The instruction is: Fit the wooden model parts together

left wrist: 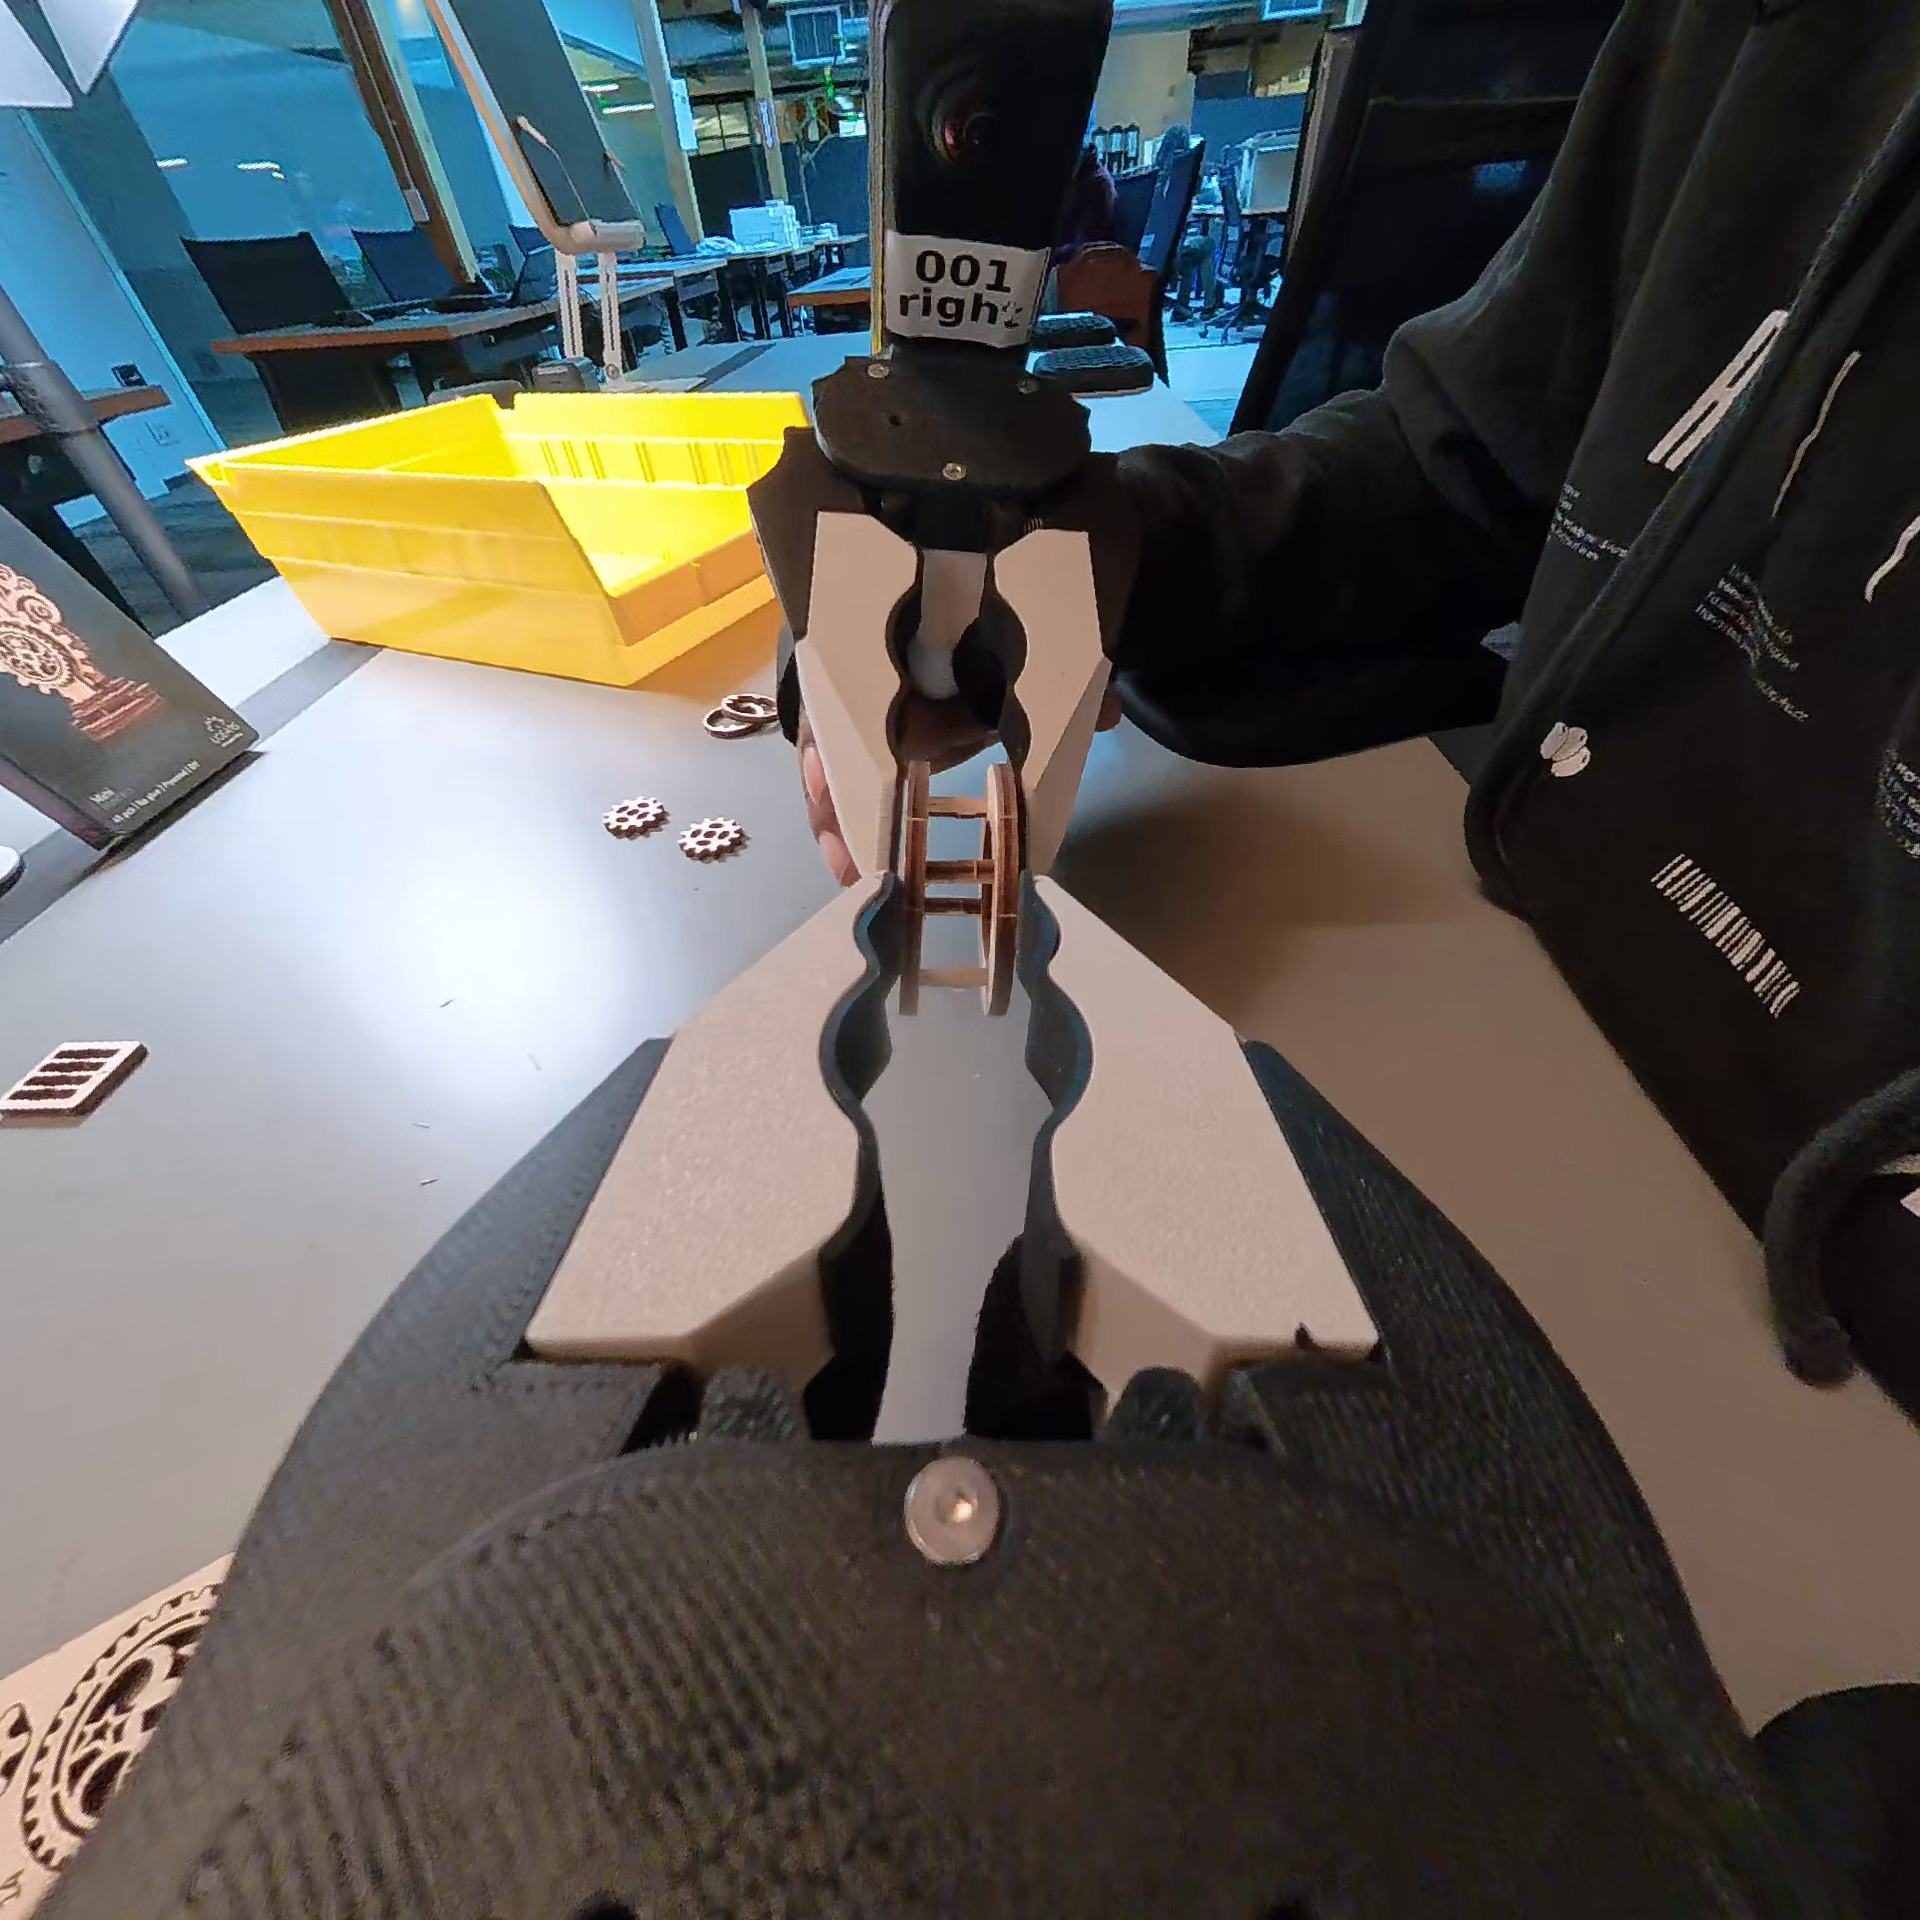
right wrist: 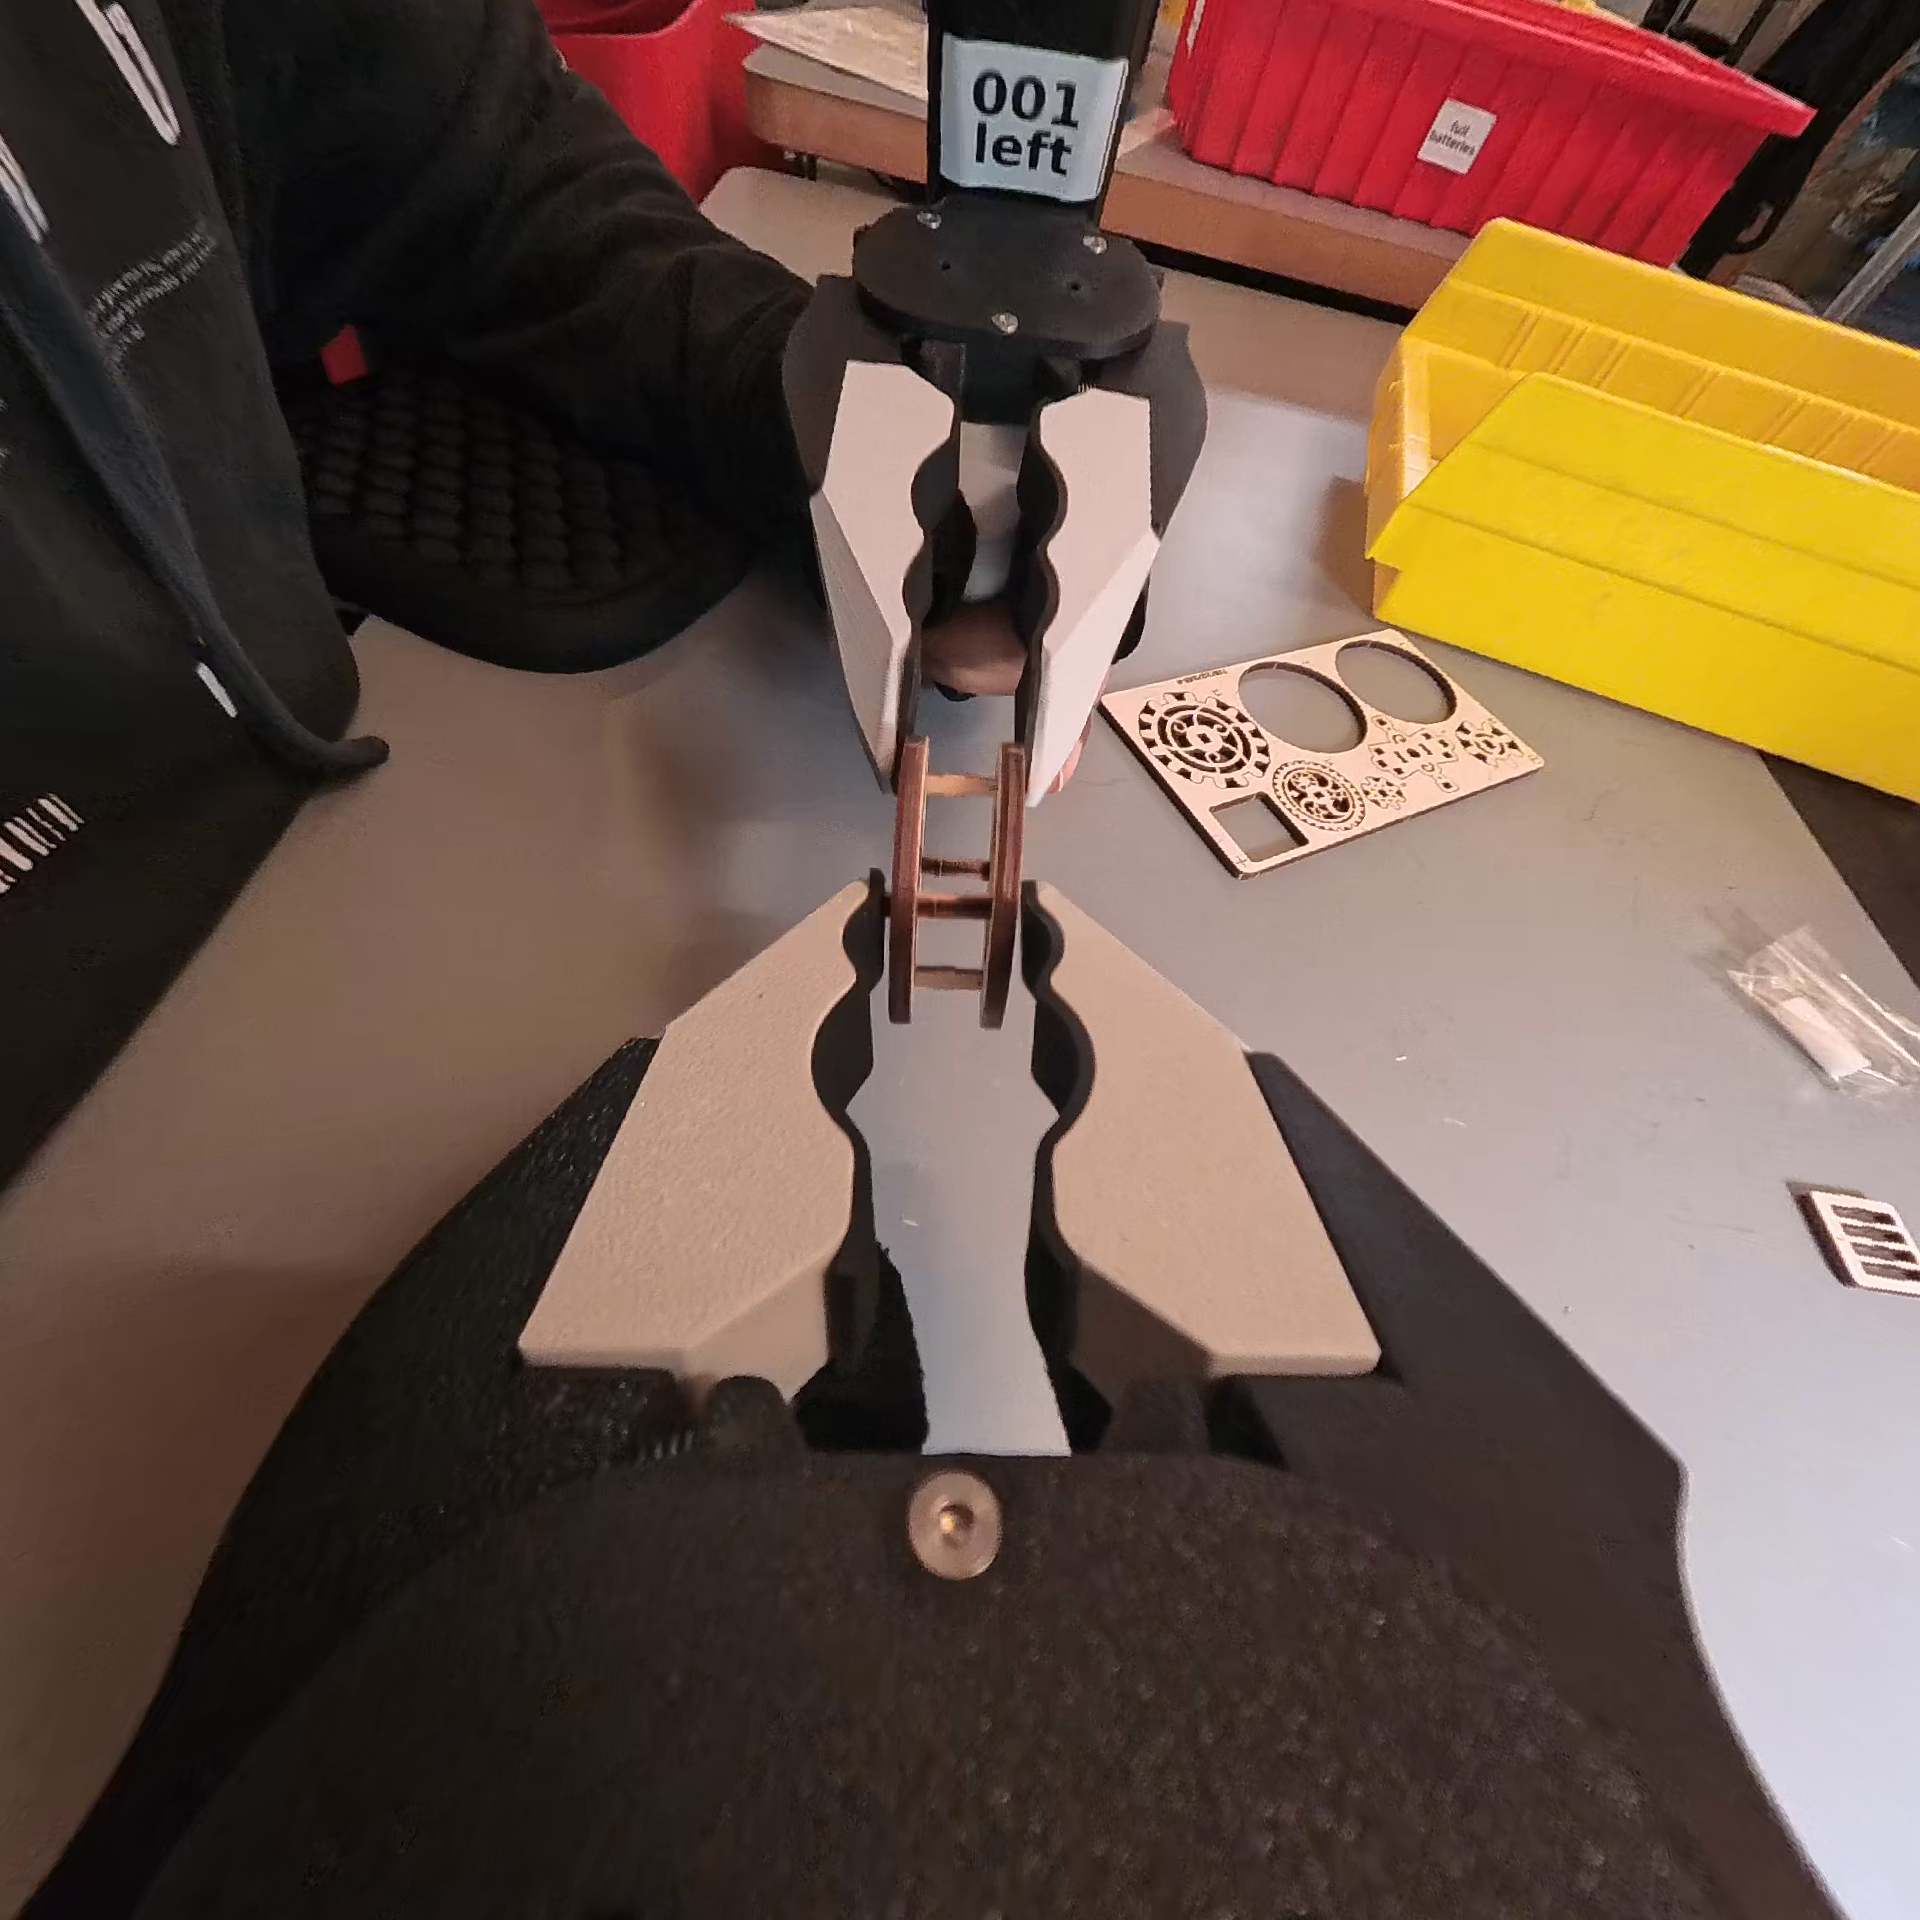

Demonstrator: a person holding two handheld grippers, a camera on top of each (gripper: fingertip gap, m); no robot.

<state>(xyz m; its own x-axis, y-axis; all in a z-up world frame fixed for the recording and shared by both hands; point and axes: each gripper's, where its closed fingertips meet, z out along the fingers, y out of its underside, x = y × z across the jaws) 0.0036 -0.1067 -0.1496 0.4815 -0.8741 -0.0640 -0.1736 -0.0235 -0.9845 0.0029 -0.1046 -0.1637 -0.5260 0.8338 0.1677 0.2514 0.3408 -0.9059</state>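
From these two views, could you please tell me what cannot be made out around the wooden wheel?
- Wooden wheel disc faces: both views show it edge-on; fingers cover them.
- Perforated sheet small cut-outs: too small in the right wrist view.
- Yellow bin contents: its front wall hides much of the floor.

Grey worktop (left wrist: 312, 987) in a big open office. Behind it, glass partition walls (left wrist: 260, 156) w/ blue-tinted light, rows of dark desks (left wrist: 416, 332) & office chairs (left wrist: 1195, 239), ceiling strip lights. A grey metal pole (left wrist: 73, 416) stands at the left. On the other side, a 2nd table w/ red storage bins (right wrist: 1455, 94).
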